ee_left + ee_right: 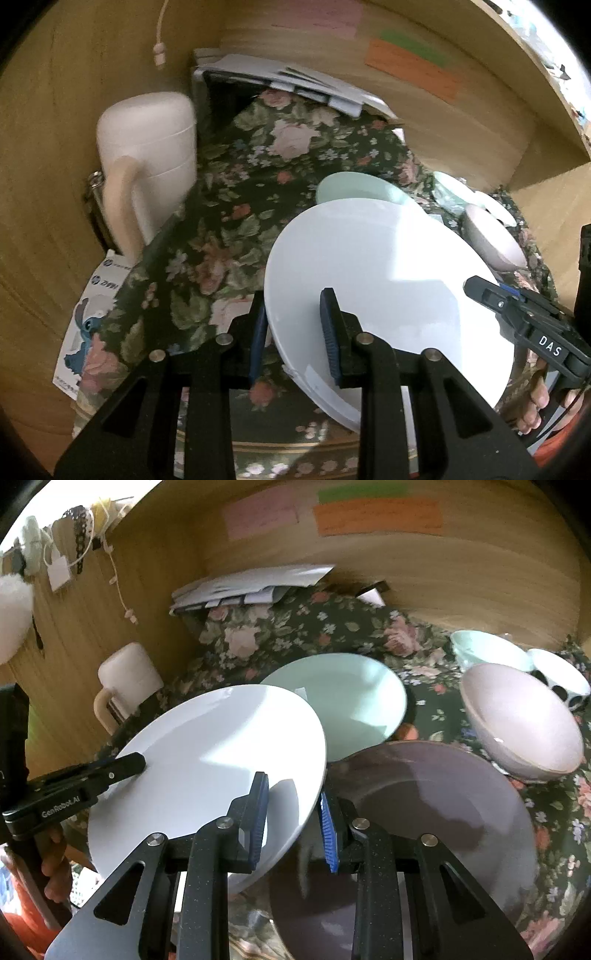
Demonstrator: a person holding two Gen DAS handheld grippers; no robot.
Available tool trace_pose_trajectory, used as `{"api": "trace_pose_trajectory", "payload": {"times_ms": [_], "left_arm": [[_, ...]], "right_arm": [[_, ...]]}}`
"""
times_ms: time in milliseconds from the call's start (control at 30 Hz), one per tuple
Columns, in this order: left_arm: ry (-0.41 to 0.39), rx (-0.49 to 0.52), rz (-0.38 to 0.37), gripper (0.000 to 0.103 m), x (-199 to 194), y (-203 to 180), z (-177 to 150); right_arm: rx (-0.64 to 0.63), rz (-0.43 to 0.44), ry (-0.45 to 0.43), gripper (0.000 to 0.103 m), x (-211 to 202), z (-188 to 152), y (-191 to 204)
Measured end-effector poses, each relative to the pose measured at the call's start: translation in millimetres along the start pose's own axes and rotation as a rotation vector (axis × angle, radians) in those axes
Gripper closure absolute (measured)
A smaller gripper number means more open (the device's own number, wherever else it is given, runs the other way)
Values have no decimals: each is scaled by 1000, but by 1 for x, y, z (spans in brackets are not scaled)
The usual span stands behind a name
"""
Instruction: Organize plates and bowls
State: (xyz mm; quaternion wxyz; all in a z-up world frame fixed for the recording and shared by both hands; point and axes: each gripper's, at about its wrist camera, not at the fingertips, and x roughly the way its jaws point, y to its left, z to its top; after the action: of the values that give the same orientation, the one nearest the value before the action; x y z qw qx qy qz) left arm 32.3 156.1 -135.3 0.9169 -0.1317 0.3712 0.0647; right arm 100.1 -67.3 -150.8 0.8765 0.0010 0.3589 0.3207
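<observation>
A white plate (388,291) (207,775) hangs tilted above the floral cloth, held by both grippers. My left gripper (295,332) is shut on its near left rim. My right gripper (293,819) is shut on its opposite rim; it shows in the left wrist view (517,314) at the plate's right edge. A mint green plate (351,701) (354,188) lies behind it. A mauve plate (424,830) lies under my right gripper. A pink bowl (521,720) (491,236), a mint bowl (487,650) and a spotted white bowl (561,679) sit at the right.
A white jug with a cream handle (147,155) (125,679) stands at the left by the wooden wall (44,147). A stack of papers (288,81) (251,583) lies at the back. A printed sheet (85,314) pokes out under the floral cloth (240,192).
</observation>
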Motion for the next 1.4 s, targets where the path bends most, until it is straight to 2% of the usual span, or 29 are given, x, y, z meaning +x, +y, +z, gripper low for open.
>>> {"api": "trace_pose_trajectory", "payload": {"times_ms": [767,1400], "left_arm": [[-8,93,-51,75,-5,-71,-2],[79,123,-81,75,23,-116,-21]], "right_arm": [[80,-37,-67,79,-50,-20,-51],[177,-67,-36,79,-61,-49,-98]]}}
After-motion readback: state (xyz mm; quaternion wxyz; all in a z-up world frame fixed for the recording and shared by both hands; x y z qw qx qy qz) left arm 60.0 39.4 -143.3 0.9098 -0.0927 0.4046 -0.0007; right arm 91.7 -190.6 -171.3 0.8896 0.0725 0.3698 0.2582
